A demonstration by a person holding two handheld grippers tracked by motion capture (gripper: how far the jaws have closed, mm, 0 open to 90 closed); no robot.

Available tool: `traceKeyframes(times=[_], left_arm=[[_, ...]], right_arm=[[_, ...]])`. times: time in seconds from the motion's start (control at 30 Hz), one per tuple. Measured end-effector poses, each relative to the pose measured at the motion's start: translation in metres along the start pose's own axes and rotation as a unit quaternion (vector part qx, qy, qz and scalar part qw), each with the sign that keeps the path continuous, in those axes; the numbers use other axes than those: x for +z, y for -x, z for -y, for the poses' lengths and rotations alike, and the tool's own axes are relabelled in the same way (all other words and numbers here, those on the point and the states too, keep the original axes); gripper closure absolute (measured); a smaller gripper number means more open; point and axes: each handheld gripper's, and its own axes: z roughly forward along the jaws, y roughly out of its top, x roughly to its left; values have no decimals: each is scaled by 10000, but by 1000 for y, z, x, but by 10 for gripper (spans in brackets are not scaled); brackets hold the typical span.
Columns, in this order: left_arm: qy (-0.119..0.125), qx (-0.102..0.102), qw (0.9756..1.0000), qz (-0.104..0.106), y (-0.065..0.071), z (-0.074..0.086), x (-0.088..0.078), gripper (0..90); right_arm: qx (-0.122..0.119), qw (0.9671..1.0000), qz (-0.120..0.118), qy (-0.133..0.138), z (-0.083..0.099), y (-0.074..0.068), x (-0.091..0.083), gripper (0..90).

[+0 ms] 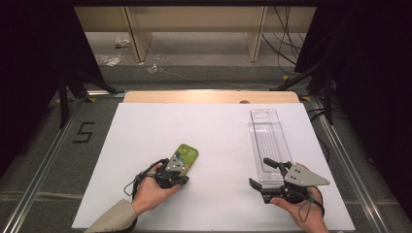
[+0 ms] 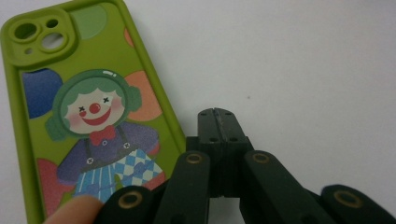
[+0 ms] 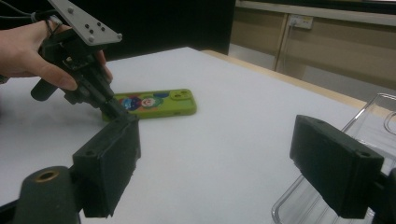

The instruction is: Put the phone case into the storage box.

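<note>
A green phone case (image 1: 188,154) printed with a clown lies face down on the white sheet (image 1: 214,141). My left gripper (image 1: 183,175) is shut and empty. Its tips (image 2: 218,114) rest on the sheet just right of the phone case (image 2: 93,116), beside its lower edge. My right gripper (image 1: 261,173) points left with its jaws wide open and nothing between them. One jaw stands over the near end of a long clear plastic tray (image 1: 266,138). From my right gripper (image 3: 224,163) I see the phone case (image 3: 159,102), the left gripper (image 3: 109,106) and the tray's edge (image 3: 373,121).
The white sheet covers a wooden table whose bare far edge (image 1: 209,96) shows. Metal rails (image 1: 48,160) run along both sides. Behind the table are stands, cables and wooden furniture legs (image 1: 141,39). A fingertip (image 2: 74,210) lies on the case's near end.
</note>
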Motion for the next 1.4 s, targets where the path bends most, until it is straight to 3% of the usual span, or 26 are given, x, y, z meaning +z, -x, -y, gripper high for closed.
traceKeyframes(times=[0.33, 0.53, 0.67, 0.77, 0.9, 1.07, 1.17, 1.4], left_arm=[[-9, 17, 10000, -21, -1, 2, -2, 889], [167, -106, 9995, 258, 1, -2, -7, 708], [418, -227, 9984, 315, 2, -8, -13, 581], [500, -292, 9983, 55, -1, -13, -17, 412], [365, -384, 9977, -426, -10, -19, -21, 186], [41, -576, 9965, -600, -23, -20, -16, 21], [-205, -614, 9957, -663, -29, -22, -11, 0], [-466, -746, 9933, -744, -38, -29, -3, 0]], right_arm=[[-35, 10000, -21, 20, 0, 0, 0, 172], [-36, 10000, -45, 24, 0, 0, 1, 172], [-16, 10000, -61, 19, 0, 0, 1, 172], [-10, 10000, -64, 12, 0, 0, 1, 171], [-11, 10000, -55, 8, 0, 0, 1, 171], [-18, 10000, -41, 1, 0, -1, 2, 171], [-13, 10000, -38, 5, 0, -1, 2, 171], [-4, 10000, -30, 4, 0, -1, 2, 171]])
